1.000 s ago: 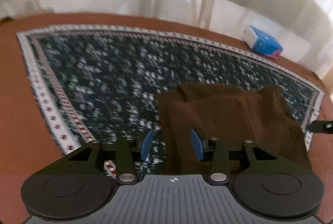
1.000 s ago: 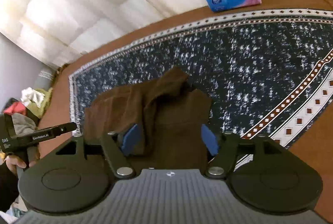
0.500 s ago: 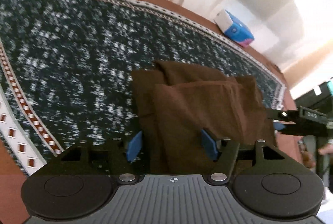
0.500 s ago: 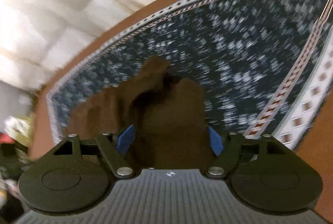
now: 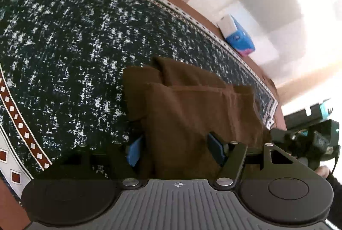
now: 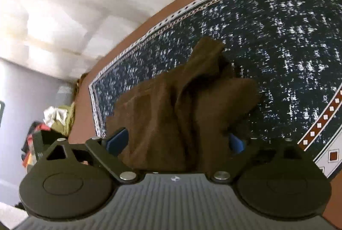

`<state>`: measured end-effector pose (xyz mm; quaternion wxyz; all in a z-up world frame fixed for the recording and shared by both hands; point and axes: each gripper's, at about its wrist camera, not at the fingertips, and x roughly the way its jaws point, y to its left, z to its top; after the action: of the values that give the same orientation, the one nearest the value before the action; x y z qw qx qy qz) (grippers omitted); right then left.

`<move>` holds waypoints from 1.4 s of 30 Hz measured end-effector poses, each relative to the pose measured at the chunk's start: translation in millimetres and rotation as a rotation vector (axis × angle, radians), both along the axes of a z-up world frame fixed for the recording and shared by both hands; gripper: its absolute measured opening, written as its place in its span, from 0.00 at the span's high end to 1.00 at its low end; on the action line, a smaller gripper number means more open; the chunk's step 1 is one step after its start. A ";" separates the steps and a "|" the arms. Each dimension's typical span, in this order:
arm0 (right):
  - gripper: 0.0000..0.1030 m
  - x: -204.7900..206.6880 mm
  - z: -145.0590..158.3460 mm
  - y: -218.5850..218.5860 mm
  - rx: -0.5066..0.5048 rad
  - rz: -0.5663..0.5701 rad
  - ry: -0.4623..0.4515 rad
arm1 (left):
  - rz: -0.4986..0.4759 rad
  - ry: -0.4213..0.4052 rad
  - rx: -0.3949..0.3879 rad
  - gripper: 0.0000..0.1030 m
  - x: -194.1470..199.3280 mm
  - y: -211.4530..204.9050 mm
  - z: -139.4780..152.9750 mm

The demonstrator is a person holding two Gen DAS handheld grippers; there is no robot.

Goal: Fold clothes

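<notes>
Lying on the rug (image 5: pixel 64 42), one brown garment (image 5: pixel 192 106) sits partly folded, its matte, soft cloth stacked in several flat layers with straight folded edges in the left wrist view. From the right wrist view the same garment (image 6: pixel 183 106) looks lumpier: creased ridges run along it and one pointed corner stands up at the far end. The rug is dark with a white speckled weave, edged by a white band and a brown stripe of small white diamonds; it covers a smooth reddish-brown table (image 6: pixel 132 37).

One tissue box (image 5: pixel 237 38), blue with pink and white, rests on the table beyond the rug's far edge. One heap of mixed clothes (image 6: pixel 55 119), white, green and red, lies off to the left in the right wrist view.

Two grippers are in use, each with two blue pads on black linkages. The left gripper (image 5: pixel 176 150) has its fingers spread wide, with the near end of the garment lying between them; whether either pad presses the cloth cannot be told. The right gripper (image 6: pixel 175 141) is likewise spread wide, straddling the garment's near end, the cloth partly covering its right pad (image 6: pixel 235 141). The right gripper's black body also shows at the right edge of the left wrist view.
</notes>
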<state>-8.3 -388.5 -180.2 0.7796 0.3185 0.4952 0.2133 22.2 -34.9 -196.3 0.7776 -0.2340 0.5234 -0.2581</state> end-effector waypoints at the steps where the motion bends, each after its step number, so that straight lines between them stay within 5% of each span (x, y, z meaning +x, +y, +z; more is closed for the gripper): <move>1: 0.07 2.4 -1.1 1.8 -0.016 0.009 0.003 | -0.006 -0.002 0.007 0.26 1.0 -2.6 0.6; 8: 0.08 11.9 -6.7 18.2 -0.105 -0.007 0.008 | -0.027 -0.042 0.108 0.26 -0.5 -20.2 6.6; 10: 0.19 12.1 -5.6 20.2 -0.145 -0.012 0.012 | -0.024 -0.059 0.179 0.35 -2.7 -32.2 11.4; 11: 0.37 12.3 -4.7 21.1 -0.172 -0.011 0.016 | -0.024 -0.069 0.207 0.57 -4.5 -39.0 13.9; 13: 0.62 13.8 -4.5 22.3 -0.204 -0.004 0.025 | -0.031 -0.099 0.257 0.75 -9.1 -53.8 19.9; 15: 0.74 14.7 -4.7 24.6 -0.221 0.006 0.026 | -0.044 -0.140 0.332 0.81 -14.3 -67.3 27.9; 23: 0.78 -8.1 44.3 21.2 -0.253 0.064 -0.127 | -0.033 -0.289 0.304 0.85 -24.5 -70.9 92.6; 29: 0.78 -30.1 101.3 -24.6 -0.206 -0.042 -0.256 | -0.092 -0.416 0.245 0.85 -22.8 -110.8 140.3; 34: 0.78 -32.0 147.4 -89.7 -0.237 -0.093 -0.360 | -0.134 -0.487 0.183 0.85 -8.5 -179.4 170.0; 42: 0.78 0.7 176.0 -239.1 -0.326 -0.156 -0.428 | -0.151 -0.513 0.185 0.85 48.7 -343.9 165.8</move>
<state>-7.6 -627.6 -4.2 0.9215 0.1735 0.3211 0.1327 70.9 -378.7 -30.5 0.8813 -0.0495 0.3466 -0.3173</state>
